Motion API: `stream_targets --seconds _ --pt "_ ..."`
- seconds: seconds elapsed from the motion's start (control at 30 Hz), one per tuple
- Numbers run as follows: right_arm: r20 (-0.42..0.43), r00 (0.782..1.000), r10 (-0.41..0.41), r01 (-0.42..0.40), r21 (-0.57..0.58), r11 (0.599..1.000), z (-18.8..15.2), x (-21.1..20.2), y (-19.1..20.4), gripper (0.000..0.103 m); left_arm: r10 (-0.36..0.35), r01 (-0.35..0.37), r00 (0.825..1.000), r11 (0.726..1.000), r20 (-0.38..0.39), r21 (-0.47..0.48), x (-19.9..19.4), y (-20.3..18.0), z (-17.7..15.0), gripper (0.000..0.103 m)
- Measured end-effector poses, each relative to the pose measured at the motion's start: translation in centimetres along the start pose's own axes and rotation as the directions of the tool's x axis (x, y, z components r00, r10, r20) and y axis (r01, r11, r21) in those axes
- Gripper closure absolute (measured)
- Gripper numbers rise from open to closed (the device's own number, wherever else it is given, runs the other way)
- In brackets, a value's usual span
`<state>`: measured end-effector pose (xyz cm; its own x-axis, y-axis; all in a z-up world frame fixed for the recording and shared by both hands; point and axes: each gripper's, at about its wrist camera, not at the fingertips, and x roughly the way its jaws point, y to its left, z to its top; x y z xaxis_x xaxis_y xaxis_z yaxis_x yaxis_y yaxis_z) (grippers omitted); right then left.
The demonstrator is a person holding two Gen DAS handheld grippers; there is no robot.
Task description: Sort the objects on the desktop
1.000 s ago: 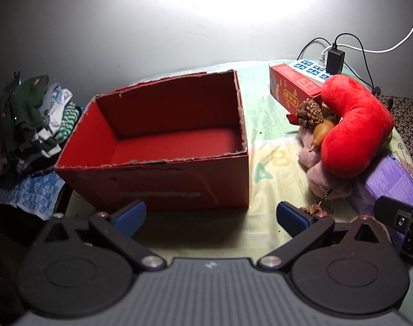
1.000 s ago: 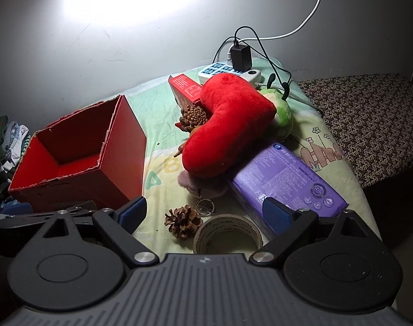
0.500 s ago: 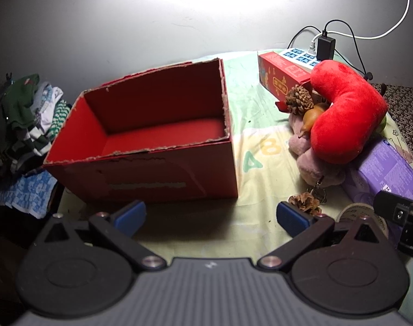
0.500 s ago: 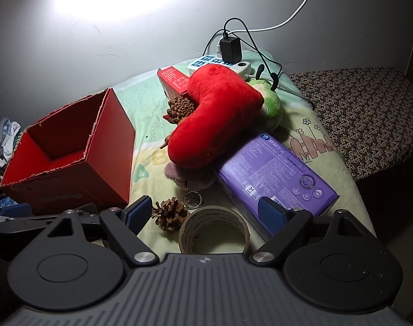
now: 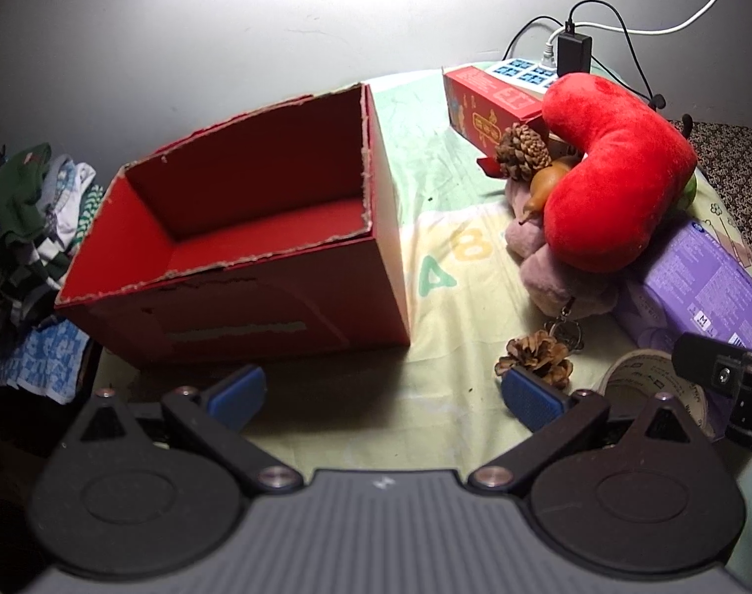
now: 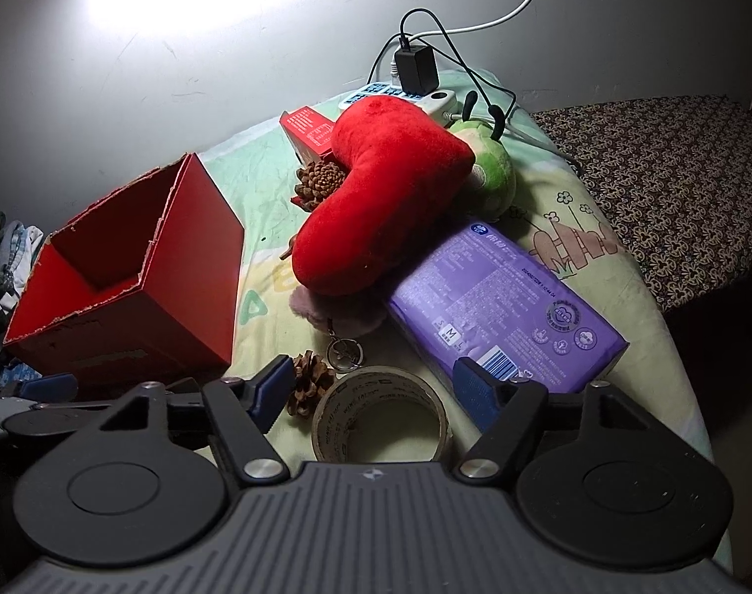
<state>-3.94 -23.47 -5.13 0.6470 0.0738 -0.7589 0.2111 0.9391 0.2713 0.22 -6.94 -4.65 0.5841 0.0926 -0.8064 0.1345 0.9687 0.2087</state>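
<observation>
An open, empty red cardboard box (image 5: 257, 247) (image 6: 128, 292) stands at the left of the table. A red heart cushion (image 5: 608, 168) (image 6: 381, 198) lies on a pile with a pink plush keychain (image 5: 559, 272), a pear (image 5: 544, 183), a pine cone (image 5: 522, 151) and a green plush (image 6: 494, 173). A purple packet (image 6: 499, 307), a tape roll (image 6: 381, 413) and a second pine cone (image 6: 309, 378) lie in front. My left gripper (image 5: 383, 391) is open before the box. My right gripper (image 6: 381, 386) is open, low over the tape roll.
A small red carton (image 5: 490, 104) and a power strip with charger and cables (image 6: 405, 89) sit at the back by the wall. Folded clothes (image 5: 24, 227) are stacked left of the table. A patterned surface (image 6: 673, 173) lies to the right.
Both grippers have drawn back and shifted right; the box has slid left in view. The tape roll now sits between the right fingers, and the front pine cone shows by the left gripper's right finger.
</observation>
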Motion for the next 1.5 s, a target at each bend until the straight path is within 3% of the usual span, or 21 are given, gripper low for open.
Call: stream_targets --seconds 0.57,0.9,1.1,1.2,1.33,1.5 --pt "-0.009 1.000 -0.009 0.009 0.025 1.000 0.1 0.7 -2.7 0.036 -0.020 0.020 1.000 1.000 -0.017 -0.005 1.3 -1.8 0.0 0.000" --pt "-0.010 1.000 0.025 -0.025 -0.005 1.000 -0.1 0.6 -3.0 0.037 -0.019 0.019 1.000 1.000 -0.017 0.003 1.4 -2.2 0.0 0.000" --pt "-0.018 0.998 0.053 -0.054 -0.025 0.998 -0.7 0.5 -3.4 0.038 -0.113 0.113 0.993 0.994 -0.020 0.001 1.9 -1.7 -1.9 0.001" --pt "-0.052 0.996 0.077 -0.079 -0.028 0.997 -1.6 1.1 -3.8 0.051 -0.148 0.149 0.988 0.989 -0.040 0.008 2.4 -1.9 -3.5 0.001" --pt "-0.104 0.989 0.108 -0.106 0.023 0.994 -2.4 2.3 -4.6 0.056 -0.183 0.186 0.982 0.981 -0.043 0.053 2.6 -3.1 -4.5 0.001" --pt "-0.120 0.983 0.141 -0.135 0.058 0.989 -2.5 3.0 -5.0 0.059 -0.205 0.206 0.978 0.977 -0.030 0.063 3.2 -3.9 -4.4 0.011"
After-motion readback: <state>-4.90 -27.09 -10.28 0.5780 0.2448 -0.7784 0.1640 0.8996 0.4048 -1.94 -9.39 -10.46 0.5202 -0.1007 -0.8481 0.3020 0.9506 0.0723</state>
